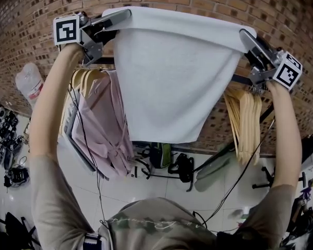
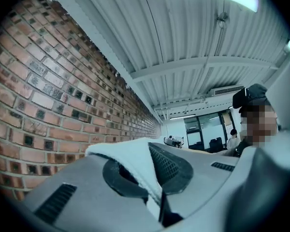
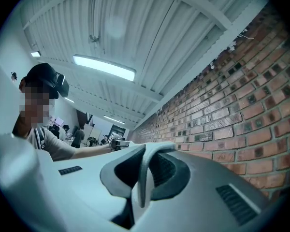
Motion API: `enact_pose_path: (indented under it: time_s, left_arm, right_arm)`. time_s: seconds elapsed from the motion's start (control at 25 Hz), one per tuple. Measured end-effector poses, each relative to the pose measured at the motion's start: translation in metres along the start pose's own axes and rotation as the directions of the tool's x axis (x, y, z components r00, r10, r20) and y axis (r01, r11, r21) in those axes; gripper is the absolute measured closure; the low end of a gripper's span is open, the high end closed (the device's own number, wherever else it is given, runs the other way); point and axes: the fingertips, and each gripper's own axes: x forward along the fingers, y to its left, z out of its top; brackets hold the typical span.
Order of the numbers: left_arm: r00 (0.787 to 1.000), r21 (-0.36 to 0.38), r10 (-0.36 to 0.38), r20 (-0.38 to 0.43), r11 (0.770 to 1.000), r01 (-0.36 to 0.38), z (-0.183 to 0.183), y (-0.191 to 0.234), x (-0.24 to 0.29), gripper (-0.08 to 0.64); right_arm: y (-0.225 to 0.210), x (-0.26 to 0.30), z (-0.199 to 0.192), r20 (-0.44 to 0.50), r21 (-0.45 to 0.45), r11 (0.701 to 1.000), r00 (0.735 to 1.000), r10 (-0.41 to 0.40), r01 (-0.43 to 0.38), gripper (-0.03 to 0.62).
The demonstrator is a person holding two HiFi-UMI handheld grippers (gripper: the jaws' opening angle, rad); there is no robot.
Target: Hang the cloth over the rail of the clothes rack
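- At 10 o'clock: left gripper (image 1: 121,16) clamped fully down on the top corner of the cloth (image 1: 172,77); thin pinch, so liable to slip out under a sideways tug.
- At centre: cloth stretched between both grippers, hanging in front of the rail (image 1: 107,60), not yet over it; seemingly above rail height, though hard to judge from this steep angle; could bunch or land lopsided if lowered unevenly.
- At 2 o'clock: right gripper (image 1: 246,35) likewise closed tight on the other corner; may snag the wooden hangers (image 1: 244,120) below when coming down.
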Motion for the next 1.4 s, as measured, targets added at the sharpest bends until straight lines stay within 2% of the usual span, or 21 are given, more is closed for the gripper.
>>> enact_pose_path:
  time_s: [0.2, 0.48, 0.76, 0.92, 1.04, 1.24, 1.4]
  left_arm:
    - [1.0, 0.001, 0.009, -0.013, 1.0, -0.009, 0.005, 0.007, 0.009, 0.541]
    - [1.0, -0.004, 0.012, 0.014, 1.0, -0.012, 0.02, 0.026, 0.018, 0.541]
    - [0.997, 0.011, 0.073, 0.008, 0.997, -0.073, 0.038, 0.056, 0.024, 0.541]
    - [0.998, 0.021, 0.056, 0.013, 0.998, -0.057, 0.048, 0.066, 0.034, 0.541]
    - [0.999, 0.003, 0.045, 0.007, 0.999, -0.045, 0.042, 0.074, 0.039, 0.541]
    - [0.998, -0.095, 0.059, -0.006, 0.994, -0.059, 0.014, 0.096, 0.041, 0.541]
    - [0.998, -0.119, 0.068, -0.018, 0.99, -0.069, -0.007, 0.12, 0.043, 0.541]
  right_arm:
    - [-0.018, -0.002, 0.0, 0.01, -0.009, 1.0, 1.0, -0.03, 0.03, 0.572]
    - [-0.04, 0.007, 0.012, 0.024, -0.006, 1.0, 1.0, -0.013, 0.013, 0.572]
    - [-0.066, 0.02, 0.027, 0.004, -0.046, 0.998, 0.999, -0.039, 0.039, 0.572]
    - [-0.086, 0.024, 0.032, 0.017, -0.042, 0.997, 0.998, -0.059, 0.06, 0.572]
    - [-0.096, 0.024, 0.022, 0.021, -0.016, 0.998, 0.998, -0.063, 0.063, 0.572]
    - [-0.11, 0.027, -0.007, -0.001, 0.031, 0.998, 0.998, -0.057, 0.057, 0.572]
    - [-0.127, 0.029, -0.036, -0.016, 0.08, 0.994, 0.998, -0.068, 0.069, 0.572]
